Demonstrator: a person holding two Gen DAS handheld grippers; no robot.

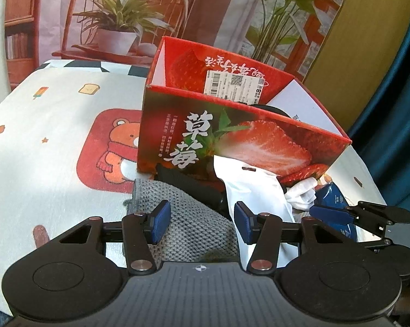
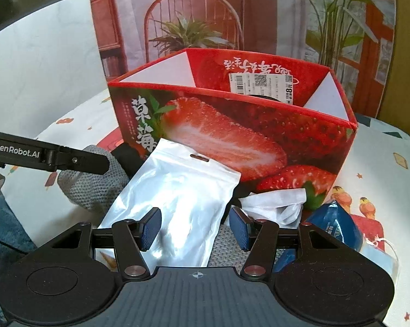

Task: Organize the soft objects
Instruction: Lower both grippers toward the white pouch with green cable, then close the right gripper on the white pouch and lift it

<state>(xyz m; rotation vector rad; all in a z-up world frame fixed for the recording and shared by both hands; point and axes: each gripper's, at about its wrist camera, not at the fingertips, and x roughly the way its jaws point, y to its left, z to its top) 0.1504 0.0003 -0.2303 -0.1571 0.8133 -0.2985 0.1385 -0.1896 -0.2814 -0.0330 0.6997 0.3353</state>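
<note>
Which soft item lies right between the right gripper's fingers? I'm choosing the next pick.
The silvery white pouch: it lies between the open right gripper. The grey knit cloth lies left, the blue packet right.

The box is red, printed with cut strawberries, green leaves and white lettering, its inner flaps white. Near it lie a shiny silver-white pouch, a grey knitted cloth, a white bag and a dark blue packet. The tablecloth is cream with an orange bear on a red patch
</note>
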